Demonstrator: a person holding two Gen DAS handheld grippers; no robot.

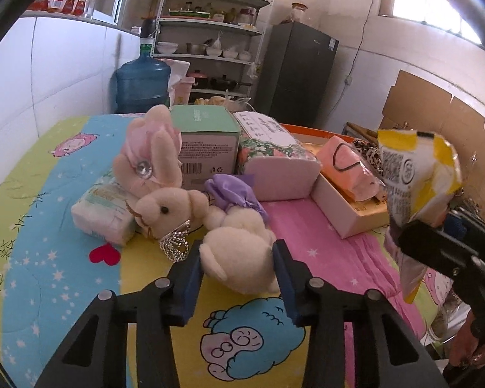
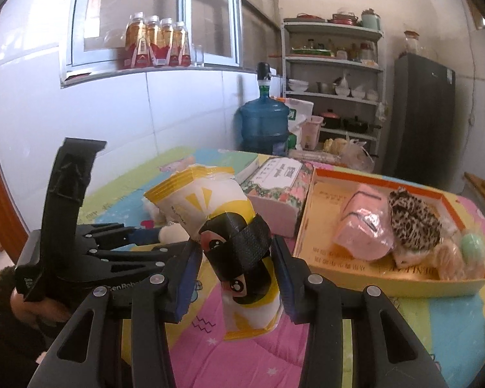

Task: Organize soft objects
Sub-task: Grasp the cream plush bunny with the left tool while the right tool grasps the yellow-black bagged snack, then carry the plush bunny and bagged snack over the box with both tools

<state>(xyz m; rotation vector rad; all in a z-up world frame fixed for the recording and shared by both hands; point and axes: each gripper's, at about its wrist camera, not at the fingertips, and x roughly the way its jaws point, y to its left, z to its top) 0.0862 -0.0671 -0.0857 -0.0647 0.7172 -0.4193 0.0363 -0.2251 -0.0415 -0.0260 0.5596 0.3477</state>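
The cream plush rabbit (image 1: 239,242) lies on the table (image 1: 48,258), which is covered with a cartoon-printed cloth, and its rear body is between the two blue pads of the left claw (image 1: 237,265). The jaws stand about half open and both pads touch the fur on each side, so the claw is closed on the rabbit's body. The rabbit's head points away to the left of the claw, with a small glittering crown (image 1: 174,245) beside its muzzle and a purple bow (image 1: 232,190) on its neck. Just beyond it a second plush rabbit (image 1: 152,158) in pink leans on a green carton (image 1: 207,139), and a white soft pack (image 1: 103,213) lies left of the head.

The right claw (image 2: 239,265) holds a yellow and white snack bag (image 2: 216,207) upright above the cloth; its pads press on the bag at a band of black tape, with the jaws about half open. To the right of this claw stands a shallow orange box (image 2: 404,278) with a pink pouch (image 2: 362,229) and a leopard-print soft item (image 2: 414,220) inside. A floral tissue pack (image 2: 278,187) stands just beyond the bag, touching the left side of the box.
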